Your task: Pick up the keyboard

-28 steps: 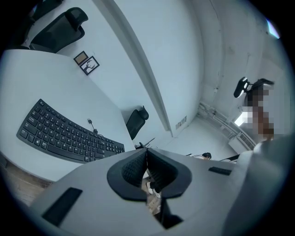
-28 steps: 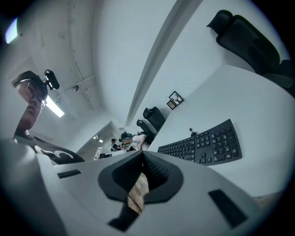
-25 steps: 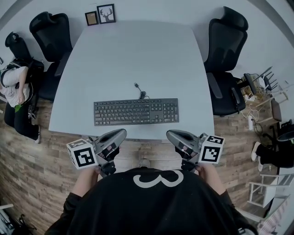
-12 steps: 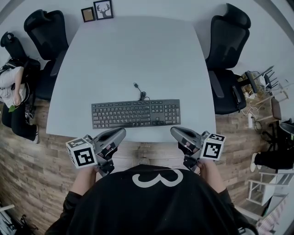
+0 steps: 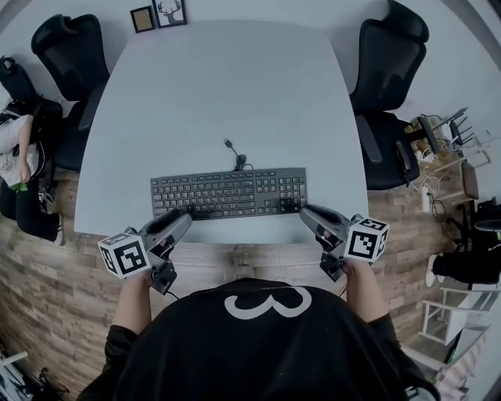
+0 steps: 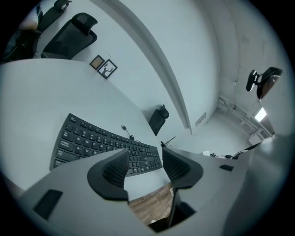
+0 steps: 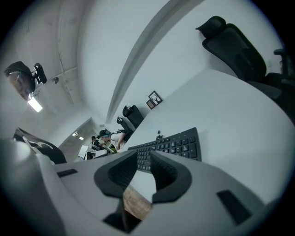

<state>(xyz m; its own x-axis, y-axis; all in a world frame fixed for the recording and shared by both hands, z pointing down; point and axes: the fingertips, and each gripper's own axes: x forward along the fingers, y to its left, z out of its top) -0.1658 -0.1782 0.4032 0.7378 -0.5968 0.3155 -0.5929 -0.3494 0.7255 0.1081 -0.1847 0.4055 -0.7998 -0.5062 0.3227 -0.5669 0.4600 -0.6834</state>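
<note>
Pale grey table; black keyboard near front edge, cable behind; two picture frames at far-left corner.

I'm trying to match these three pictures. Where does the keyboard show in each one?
Head view: the keyboard lies at the centre, along the near edge of the table.
Left gripper view: left of centre, in the lower half.
Right gripper view: just right of centre.
Shared landmark: the framed deer picture at the table's far edge.

Bright, even light – soft shadows – fisheye-bent edges.
</note>
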